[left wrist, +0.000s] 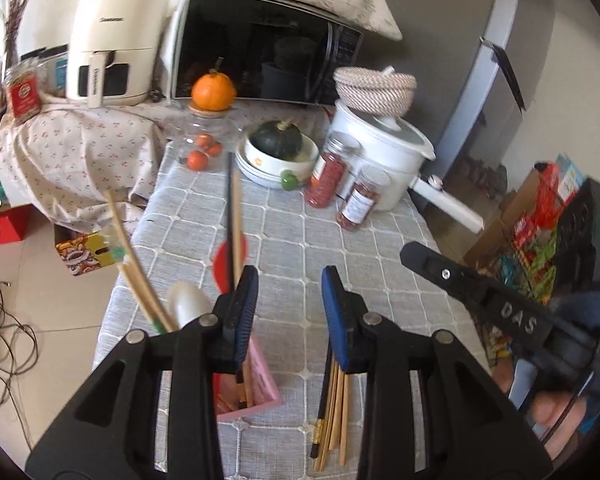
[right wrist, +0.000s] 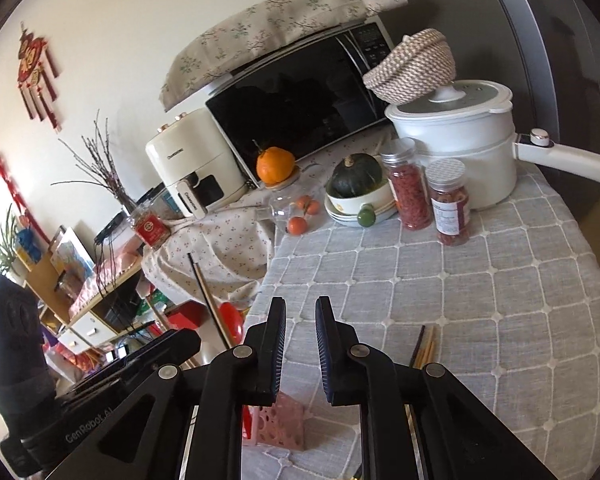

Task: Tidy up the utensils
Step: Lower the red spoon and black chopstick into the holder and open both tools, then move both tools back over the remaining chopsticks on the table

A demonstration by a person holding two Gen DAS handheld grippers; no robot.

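Left wrist view is showing the left gripper (left wrist: 288,312) with its fingers standing apart and pinching nothing, hanging just over the near left part of the worktop (left wrist: 340,224). Directly beneath the right finger a loose bundle of chopsticks (left wrist: 332,412) is lying flat on the grey cloth, long axis running from the near edge toward the far edge, its upper end disappearing under the finger. Beneath the left finger the pink holder (left wrist: 256,388) is sitting close to the worktop's left edge, already carrying upright chopsticks and a red-headed utensil whose outline is blurring. In the right wrist view the right gripper (right wrist: 300,344) is hovering with its fingers slightly parted and empty; the bundle's tips are peeking out to its right, and only a corner of the holder is showing below it. Both grippers are hanging close over the bundle; the right looks the better placed for it. Beyond, two spice jars (left wrist: 340,184) and a white pot (left wrist: 384,160) are standing toward the far right.
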